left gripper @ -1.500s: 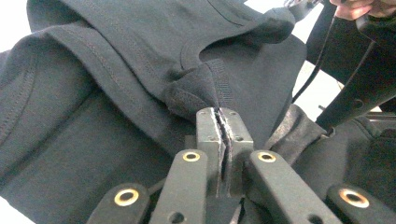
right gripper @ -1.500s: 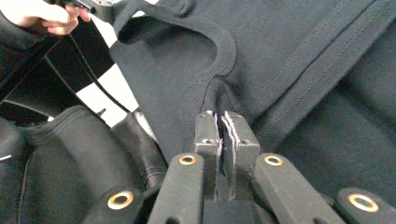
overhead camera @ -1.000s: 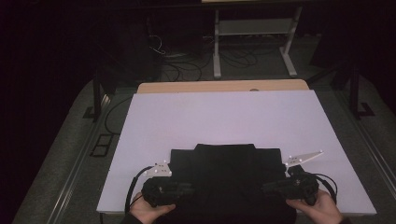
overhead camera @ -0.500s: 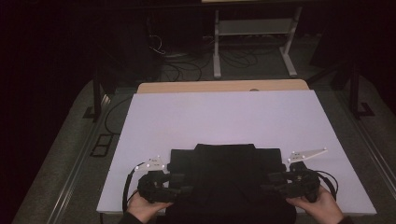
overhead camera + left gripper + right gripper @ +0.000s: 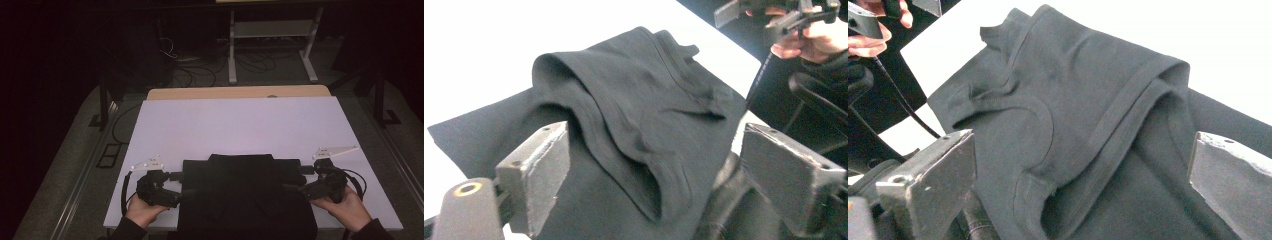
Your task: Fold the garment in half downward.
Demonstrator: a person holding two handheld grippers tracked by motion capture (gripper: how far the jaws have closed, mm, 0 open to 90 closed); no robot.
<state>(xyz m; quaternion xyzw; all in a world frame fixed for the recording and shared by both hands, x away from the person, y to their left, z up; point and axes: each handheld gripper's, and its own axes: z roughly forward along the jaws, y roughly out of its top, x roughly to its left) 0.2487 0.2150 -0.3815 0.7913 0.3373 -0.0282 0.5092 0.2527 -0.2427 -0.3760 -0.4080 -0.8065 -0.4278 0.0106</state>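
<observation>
A black garment (image 5: 240, 195) lies folded on the white table (image 5: 240, 125) near its front edge. My left gripper (image 5: 172, 176) hovers at the garment's left edge, my right gripper (image 5: 304, 171) at its right edge, each in a hand. The left gripper view looks down on the folded cloth (image 5: 634, 100) past my left gripper (image 5: 654, 135), whose jaws have just been opening and stand wide, pressing nothing. In the right gripper view my right gripper (image 5: 1083, 140) has also just been opening, and the hemmed fold (image 5: 1073, 90) lies loose beneath it.
A wooden strip (image 5: 240, 92) runs along the table's far edge. Beyond it, a metal stand (image 5: 270, 45) and cables (image 5: 200, 70) sit on the dark floor. The far half of the white table lies bare behind the garment.
Both grippers have risen off the garment's front corners and spread their jaws, letting the cloth go. The left one has also drifted outward to the left. The garment stays folded in place.
</observation>
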